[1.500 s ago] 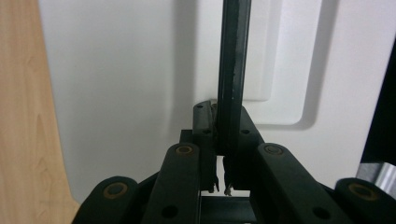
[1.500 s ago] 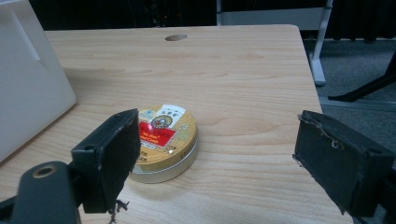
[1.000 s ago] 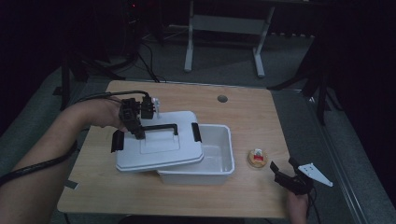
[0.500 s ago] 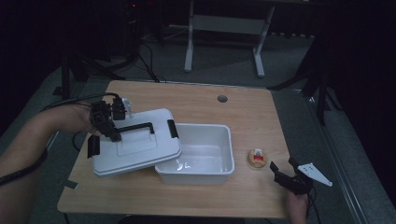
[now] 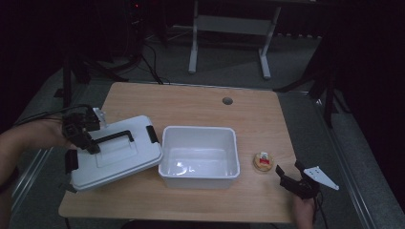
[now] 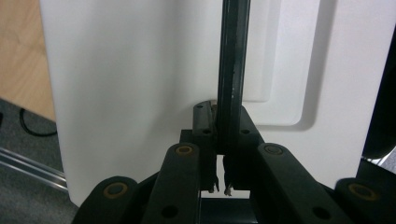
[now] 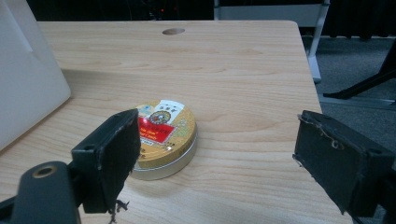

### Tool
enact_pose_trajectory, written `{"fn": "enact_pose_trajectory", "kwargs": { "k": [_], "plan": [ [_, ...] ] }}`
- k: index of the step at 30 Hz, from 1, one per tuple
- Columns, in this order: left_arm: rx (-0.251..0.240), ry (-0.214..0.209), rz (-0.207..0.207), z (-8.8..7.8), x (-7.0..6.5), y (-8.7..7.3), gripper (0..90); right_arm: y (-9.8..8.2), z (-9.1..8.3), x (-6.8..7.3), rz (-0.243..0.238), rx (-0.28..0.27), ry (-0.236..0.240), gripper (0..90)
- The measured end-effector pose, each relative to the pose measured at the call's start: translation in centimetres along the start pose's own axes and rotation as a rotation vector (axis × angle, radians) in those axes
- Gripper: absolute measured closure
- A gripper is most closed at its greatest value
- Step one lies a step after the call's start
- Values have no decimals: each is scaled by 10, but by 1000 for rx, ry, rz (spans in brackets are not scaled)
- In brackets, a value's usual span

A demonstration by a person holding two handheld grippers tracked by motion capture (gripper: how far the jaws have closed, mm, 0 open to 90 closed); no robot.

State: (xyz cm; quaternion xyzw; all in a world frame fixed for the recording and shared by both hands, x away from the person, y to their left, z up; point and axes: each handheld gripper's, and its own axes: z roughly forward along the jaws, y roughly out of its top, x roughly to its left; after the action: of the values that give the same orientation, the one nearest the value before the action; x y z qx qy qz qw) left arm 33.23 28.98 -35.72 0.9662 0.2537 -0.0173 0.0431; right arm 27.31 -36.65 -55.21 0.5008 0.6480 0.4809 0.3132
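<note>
My left gripper (image 5: pixel 88 143) is shut on the black handle (image 5: pixel 112 138) of a white lid (image 5: pixel 119 160). The lid is tilted over the left part of the table, its right edge just beside the open white box (image 5: pixel 200 179). In the left gripper view the handle (image 6: pixel 232 70) runs straight up between my closed jaws, with the lid (image 6: pixel 140 93) behind it. A small round gold tin (image 5: pixel 262 161) with a red label sits right of the box. My right gripper (image 5: pixel 289 170) stands open just short of the tin (image 7: pixel 163 135), with nothing between its fingers.
The wooden table (image 5: pixel 191 105) has a round cable hole (image 5: pixel 227 100) at the back. The lid's left corner reaches past the table's left edge. The box wall (image 7: pixel 23 79) stands to the tin's left in the right gripper view. Dark stands and cables lie on the floor behind.
The lid has travelled left off the box and slightly down with my left gripper; the box now stands uncovered. The right gripper has not moved.
</note>
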Motion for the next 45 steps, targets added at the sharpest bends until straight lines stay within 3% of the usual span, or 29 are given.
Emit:
{"fn": "enact_pose_trajectory", "kwargs": {
  "k": [5,13,36,45],
  "plan": [
    [-6,2,-40,6,7,-17,839,0,0,0,0,1,-2,141],
    [-10,-6,-66,20,17,-22,839,0,1,1,-5,5,-7,141],
    [23,-48,-73,100,38,-1,838,0,0,0,-3,4,-2,141],
    [20,-56,-82,116,42,2,838,0,0,1,-3,4,-2,141]
  ]
}}
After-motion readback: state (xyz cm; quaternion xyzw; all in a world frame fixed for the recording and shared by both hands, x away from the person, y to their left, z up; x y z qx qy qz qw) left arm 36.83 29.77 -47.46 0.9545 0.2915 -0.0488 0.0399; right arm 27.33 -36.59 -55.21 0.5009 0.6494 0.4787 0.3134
